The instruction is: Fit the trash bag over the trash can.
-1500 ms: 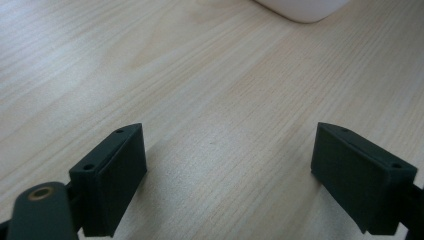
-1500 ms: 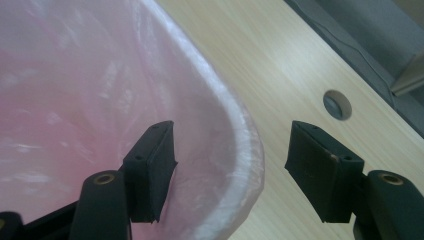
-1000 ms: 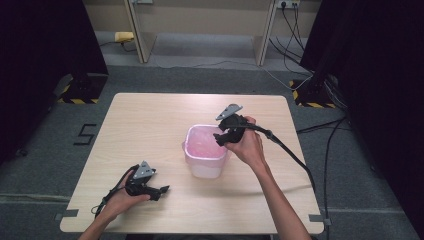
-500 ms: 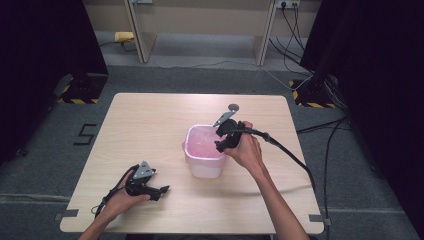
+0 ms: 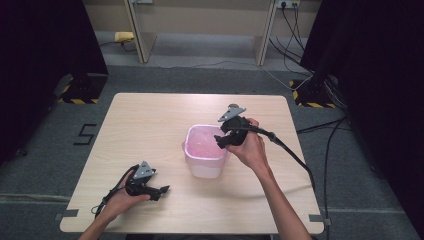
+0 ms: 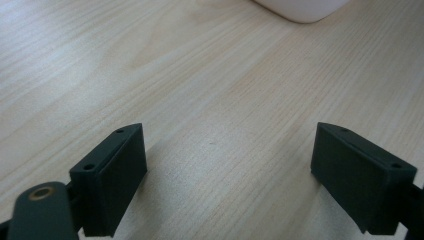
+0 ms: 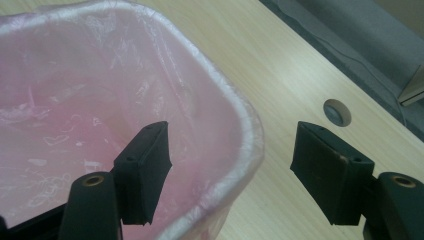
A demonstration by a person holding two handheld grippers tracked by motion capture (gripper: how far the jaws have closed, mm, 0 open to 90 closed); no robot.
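Note:
A small white bin (image 5: 205,167) lined with a pink plastic bag (image 7: 90,100) stands at the table's middle. My right gripper (image 5: 226,138) hovers at its right rim. In the right gripper view the right gripper (image 7: 230,132) is open and straddles the rim (image 7: 247,122), one jaw inside the bag and one outside, pads not touching. Its jaws have just been opening a little. My left gripper (image 5: 159,190) rests on the table near the front left, held by a hand. In the left gripper view the left gripper (image 6: 227,132) stands open over bare wood.
The wooden table (image 5: 150,125) has a round grey cable hole (image 5: 233,106) behind the bin. The right gripper's cable (image 5: 295,155) trails off to the right. The bin's base (image 6: 300,7) lies ahead of the left gripper. Grey carpet surrounds the table.
My right gripper has shifted slightly toward the person and lower at the bin's right rim. The left gripper and the bin have stayed put.

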